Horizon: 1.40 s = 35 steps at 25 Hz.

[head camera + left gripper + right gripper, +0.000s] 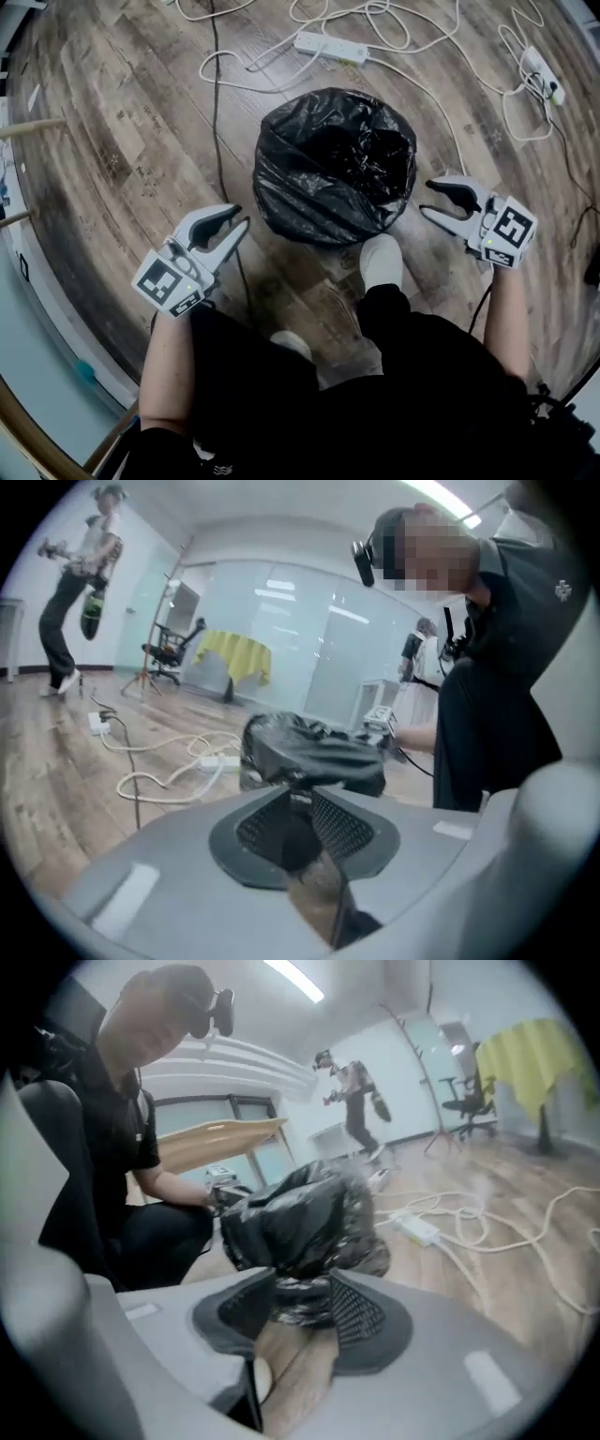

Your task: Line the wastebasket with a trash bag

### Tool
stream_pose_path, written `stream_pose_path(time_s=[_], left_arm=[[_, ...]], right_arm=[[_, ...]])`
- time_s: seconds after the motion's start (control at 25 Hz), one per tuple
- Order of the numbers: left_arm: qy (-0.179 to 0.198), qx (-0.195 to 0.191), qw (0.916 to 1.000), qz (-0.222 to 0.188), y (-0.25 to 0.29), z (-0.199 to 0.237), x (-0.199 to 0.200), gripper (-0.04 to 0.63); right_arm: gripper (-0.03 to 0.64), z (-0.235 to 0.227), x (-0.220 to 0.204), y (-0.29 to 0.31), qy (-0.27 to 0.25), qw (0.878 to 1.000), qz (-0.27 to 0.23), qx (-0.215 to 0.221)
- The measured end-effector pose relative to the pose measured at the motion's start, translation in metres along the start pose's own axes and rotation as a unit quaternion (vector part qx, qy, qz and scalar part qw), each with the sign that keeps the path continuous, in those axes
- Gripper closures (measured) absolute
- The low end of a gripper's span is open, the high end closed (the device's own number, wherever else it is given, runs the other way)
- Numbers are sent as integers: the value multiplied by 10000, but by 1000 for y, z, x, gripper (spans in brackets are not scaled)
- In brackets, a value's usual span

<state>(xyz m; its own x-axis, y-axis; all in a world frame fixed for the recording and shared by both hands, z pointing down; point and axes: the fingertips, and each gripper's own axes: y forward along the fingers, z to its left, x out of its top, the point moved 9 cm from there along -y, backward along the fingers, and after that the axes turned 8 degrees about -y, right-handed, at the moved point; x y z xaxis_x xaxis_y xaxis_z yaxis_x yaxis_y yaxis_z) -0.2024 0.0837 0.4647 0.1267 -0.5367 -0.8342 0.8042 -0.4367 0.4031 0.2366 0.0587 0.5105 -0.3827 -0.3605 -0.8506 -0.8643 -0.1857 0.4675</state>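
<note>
A: Arms?
B: Bare forearms (169, 375) stretched forward, one each side of the legs (422, 356). Left gripper (242, 217) low at the lower left, tipped down, aimed up and right at the bin (373, 1249). Right gripper (426, 198) out at the right, tipped down too, aimed left at it.
A: Underfoot?
B: A white shoe (382, 260) just this side of the bin, close against it; contact unclear. Another shoe further back, between the legs.
A: Whereabouts of the bin?
B: Upright on the wood floor (122, 141), between the two grippers. Wrapped in the black bag (356, 141), crumpled over the top and hanging down the sides. Beyond it, a power strip (330, 47) and loose cables (422, 89).
A: Anything only the gripper views give?
B: Yes. Seen level rather than from above: a speckled band of bin wall under the bag's hem, hidden in the head view. From the left gripper view, the right gripper across the bag; from the right gripper view, the left one likewise. In both, also the wearer (506, 649) bent over, and far off a second person (94, 555) and a yellow cloth (239, 655).
A: Jaws?
B: Left: parted by a narrow gap, bare floor showing through, nothing held, tips short of the bag. Right: spread wider, gripping nothing, tips just beside the bag's right flank, pads not pressing on it.
</note>
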Motion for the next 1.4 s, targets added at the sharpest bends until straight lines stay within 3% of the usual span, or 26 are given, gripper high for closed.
stream_pose_path(time_s=[0.08,0.16,0.28,0.36,0.4,0.52,0.84,1.08,1.4], left_arm=[[29,390,9969,-688,1,0,19,552],[223,744,9908,-1106,8,-3,32,590],[392,1255,9837,-1228,21,-5,34,590],[393,1577,9804,-1109,28,-2,27,589],[397,1730,9785,-1047,30,1,24,590],[283,2013,9741,-988,32,8,19,590],[222,2049,9754,-778,31,9,12,590],[276,1960,9756,-946,32,11,14,589],[257,1932,9769,-882,39,13,11,589]], right_arm=[[463,-16,8,-13,407,9913,-290,-1217],[465,-29,13,-18,989,9685,-621,-2200],[514,-35,25,-15,1156,9475,-1129,-2759],[546,-33,34,-9,892,9444,-1291,-2889],[615,-31,39,-6,717,9437,-1294,-2958],[615,-29,47,3,277,9398,-1089,-3229],[615,-31,51,11,134,9365,-1057,-3341],[615,-31,46,11,168,9361,-1038,-3357],[615,-35,41,10,221,9367,-1024,-3340]])
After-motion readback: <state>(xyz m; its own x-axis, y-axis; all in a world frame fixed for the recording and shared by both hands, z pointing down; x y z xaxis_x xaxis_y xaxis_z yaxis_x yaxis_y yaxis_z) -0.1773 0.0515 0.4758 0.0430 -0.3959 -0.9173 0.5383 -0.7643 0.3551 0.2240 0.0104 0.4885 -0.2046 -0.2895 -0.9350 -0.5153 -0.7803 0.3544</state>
